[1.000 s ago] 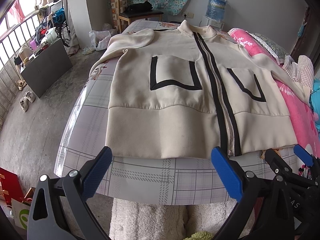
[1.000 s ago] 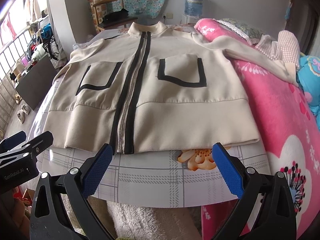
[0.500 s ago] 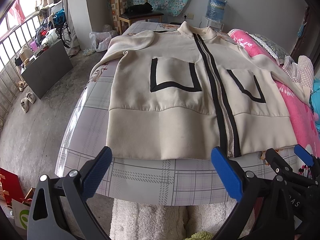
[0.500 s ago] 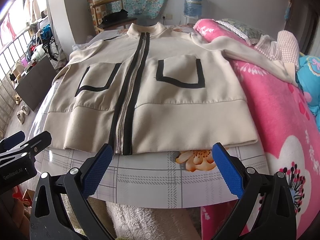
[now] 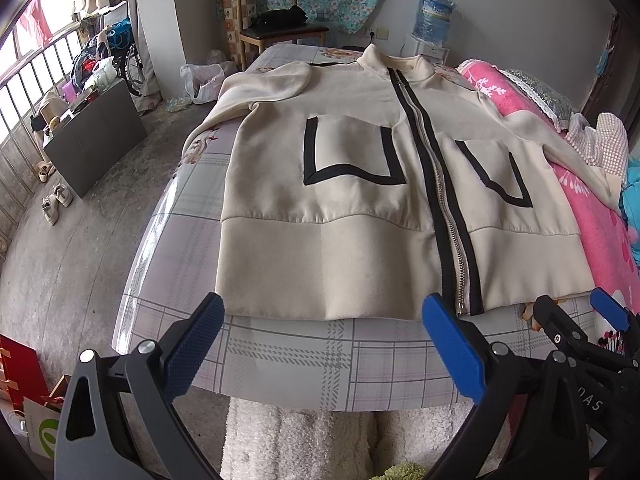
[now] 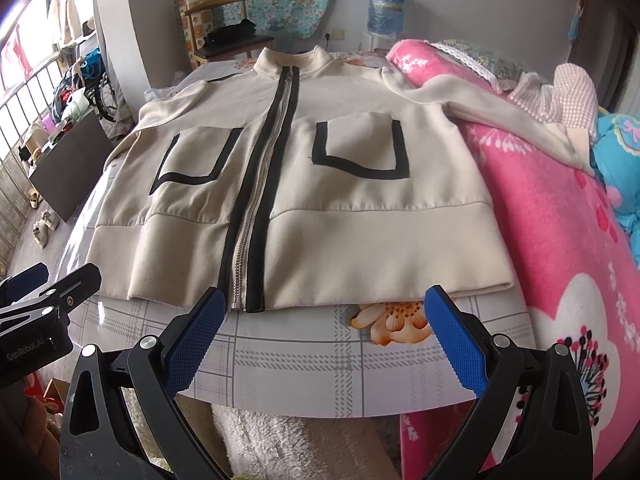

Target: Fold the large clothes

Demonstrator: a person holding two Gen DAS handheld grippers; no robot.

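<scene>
Bedroom with a concrete floor; checked bedsheet (image 5: 288, 364) covers the bed. Left wrist view: cream jacket (image 5: 352, 208) lies flat, front up, zipped, hem toward the near edge. Left gripper (image 5: 320, 344) hovers short of the hem, fingers spread wide, holding nothing. Chair (image 5: 280, 28) stands beyond the bed.

Right wrist view: right gripper (image 6: 324, 338) likewise spread and empty, just short of the hem by the zipper (image 6: 256, 208). One sleeve drapes over a pink blanket (image 6: 560, 208).

Left gripper (image 5: 320, 344) and right gripper (image 6: 324, 336) both spread wide, side by side
</scene>
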